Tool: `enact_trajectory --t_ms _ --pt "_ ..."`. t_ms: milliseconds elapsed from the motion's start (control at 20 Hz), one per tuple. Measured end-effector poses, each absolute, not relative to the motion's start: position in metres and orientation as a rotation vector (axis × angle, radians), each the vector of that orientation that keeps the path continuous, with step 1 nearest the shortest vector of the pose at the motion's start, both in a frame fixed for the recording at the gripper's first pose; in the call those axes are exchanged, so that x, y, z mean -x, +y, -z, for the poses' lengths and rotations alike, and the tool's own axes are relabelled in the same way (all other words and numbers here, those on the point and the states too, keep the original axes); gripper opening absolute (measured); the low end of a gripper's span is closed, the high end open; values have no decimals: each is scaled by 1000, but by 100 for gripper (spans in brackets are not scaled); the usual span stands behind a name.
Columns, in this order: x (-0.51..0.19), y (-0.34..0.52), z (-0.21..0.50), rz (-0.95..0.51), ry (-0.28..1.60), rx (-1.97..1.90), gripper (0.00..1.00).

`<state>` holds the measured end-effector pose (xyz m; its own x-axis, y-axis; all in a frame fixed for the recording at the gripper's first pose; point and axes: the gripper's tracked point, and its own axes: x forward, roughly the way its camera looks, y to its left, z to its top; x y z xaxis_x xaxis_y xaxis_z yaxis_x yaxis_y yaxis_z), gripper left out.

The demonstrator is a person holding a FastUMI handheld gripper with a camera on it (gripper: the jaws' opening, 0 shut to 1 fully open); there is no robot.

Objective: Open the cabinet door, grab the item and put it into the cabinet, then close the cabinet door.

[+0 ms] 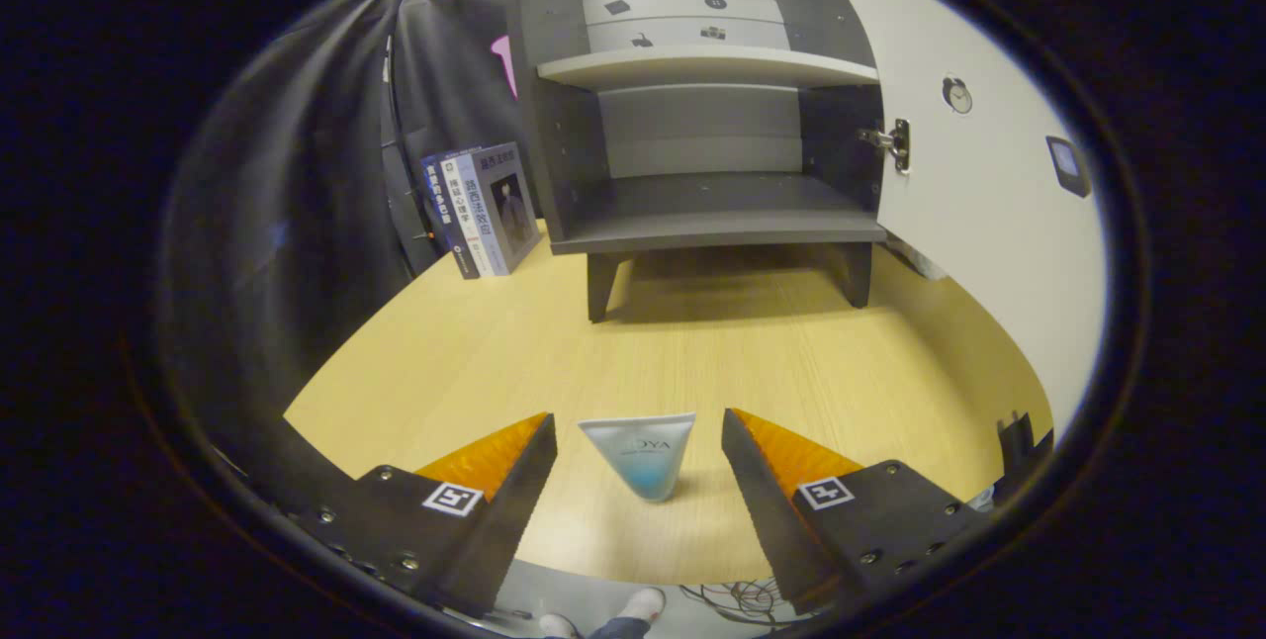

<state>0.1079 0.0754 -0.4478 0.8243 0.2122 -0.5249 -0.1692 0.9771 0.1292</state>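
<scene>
A small white and blue tube [641, 455] stands on its cap on the wooden table, between my two fingers. My gripper [639, 424] is open, with a gap on each side of the tube and neither finger touching it. Beyond it the grey cabinet [710, 224] stands on short legs with its inside bare. Its white door [989, 184] is swung wide open to the right, a metal hinge [893, 141] showing on its inner face. A shelf [707, 65] divides the cabinet above the lower compartment.
Several books [485, 209] lean upright against the cabinet's left side. The wooden table [712, 362] stretches between the tube and the cabinet. Below the table's near edge I see a person's shoes [641, 605] and some cables [737, 599].
</scene>
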Motion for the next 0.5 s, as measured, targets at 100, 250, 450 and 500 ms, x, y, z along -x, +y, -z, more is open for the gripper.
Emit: enact_trajectory --t_ms 100,250,450,500 --pt "-112 76 463 -182 581 -95 83" --pt "-115 71 463 -162 576 -103 60" --pt "-123 65 441 -178 555 -113 54" --pt "-126 62 430 -177 550 -115 53"
